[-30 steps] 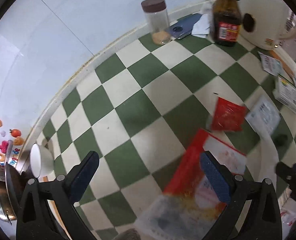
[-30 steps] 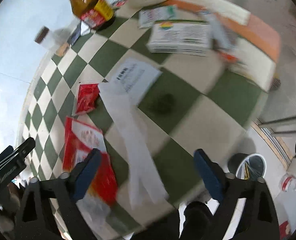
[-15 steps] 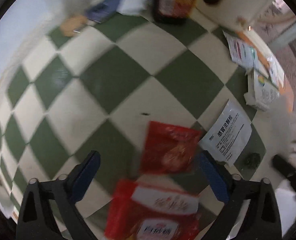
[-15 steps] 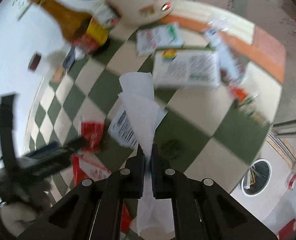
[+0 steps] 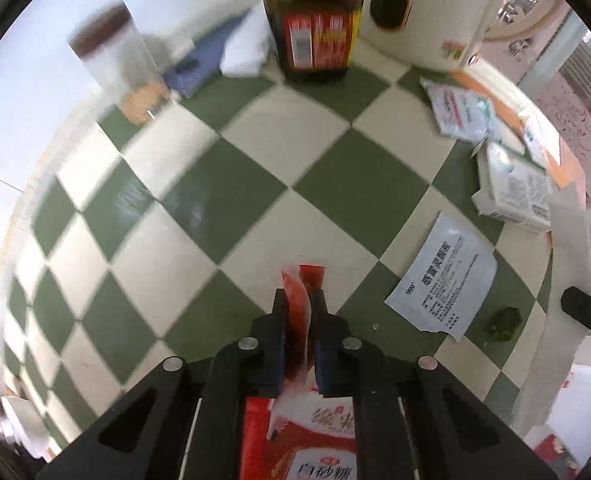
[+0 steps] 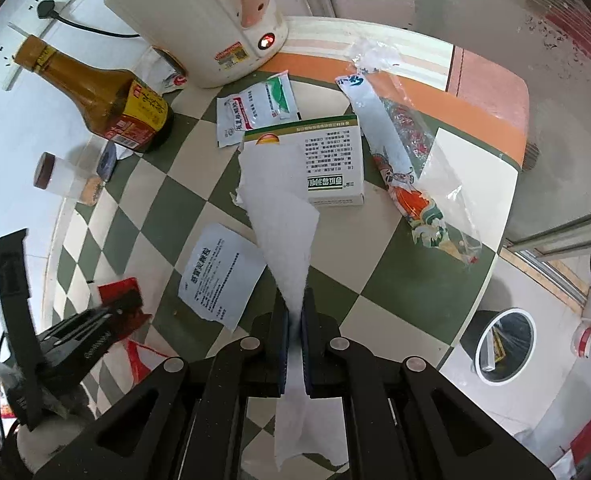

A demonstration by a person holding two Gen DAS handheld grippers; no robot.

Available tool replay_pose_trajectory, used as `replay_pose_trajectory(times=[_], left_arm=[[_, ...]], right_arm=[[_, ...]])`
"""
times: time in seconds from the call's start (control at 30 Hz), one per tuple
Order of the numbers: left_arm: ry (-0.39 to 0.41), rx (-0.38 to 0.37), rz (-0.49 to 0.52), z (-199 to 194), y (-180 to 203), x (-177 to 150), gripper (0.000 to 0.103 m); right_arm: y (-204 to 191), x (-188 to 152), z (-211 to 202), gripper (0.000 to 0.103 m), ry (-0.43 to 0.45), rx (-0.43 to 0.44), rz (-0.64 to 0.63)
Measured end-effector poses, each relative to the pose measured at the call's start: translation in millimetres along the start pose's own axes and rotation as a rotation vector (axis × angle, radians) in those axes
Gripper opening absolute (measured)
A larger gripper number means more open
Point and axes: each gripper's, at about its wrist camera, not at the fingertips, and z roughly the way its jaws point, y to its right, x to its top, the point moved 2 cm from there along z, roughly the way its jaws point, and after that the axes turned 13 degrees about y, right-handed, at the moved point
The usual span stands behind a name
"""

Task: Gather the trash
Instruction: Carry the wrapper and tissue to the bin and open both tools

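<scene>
My left gripper (image 5: 298, 300) is shut on a small red wrapper (image 5: 301, 280) and holds it above the green-and-white checked table (image 5: 223, 200); it also shows in the right wrist view (image 6: 115, 308). A larger red-and-white packet (image 5: 315, 440) lies under it. My right gripper (image 6: 294, 308) is shut on a long white tissue strip (image 6: 283, 208) lifted off the table. A white printed sachet (image 6: 219, 272) lies flat between the grippers, also in the left wrist view (image 5: 443, 276). A bin (image 6: 503, 344) stands on the floor at the right.
A brown sauce bottle (image 6: 103, 96), a white kettle (image 6: 199, 12) and a clear jar (image 6: 63, 176) stand at the back. A medicine box (image 6: 335, 160), a green-white sachet (image 6: 259, 108) and a long patterned wrapper (image 6: 403, 160) lie near the table's right edge.
My left gripper has shut on the small red wrapper and lifted it. My right gripper shut on the tissue strip and raised it, keeping hold.
</scene>
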Motion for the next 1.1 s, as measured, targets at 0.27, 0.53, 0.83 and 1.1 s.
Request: replay_pose_trajectory(times=[0.27, 0.53, 0.83, 1.1], left_arm=[[0.140, -0.004, 0.079, -78.2, 41.7, 10.7, 0.007], [0.189, -0.150, 0.213, -115.7, 165.1, 12.1, 0.007], [0.123, -0.342, 0.456, -129.4, 359.5, -53.5, 0.007], [-0.071, -0.479, 0.612, -68.1, 524.6, -181.8, 0.007]], right_arm=[[37.2, -2.4, -43.2, 0.005, 0.072, 0.031, 0.080], [128.7, -24.1, -109.9, 0.005, 0.178, -0.026, 0.184], [332.8, -114.2, -177.3, 0.005, 0.236, -0.181, 0.482], [511.2, -241.5, -155.8, 0.005, 0.190, -0.245, 0.754]])
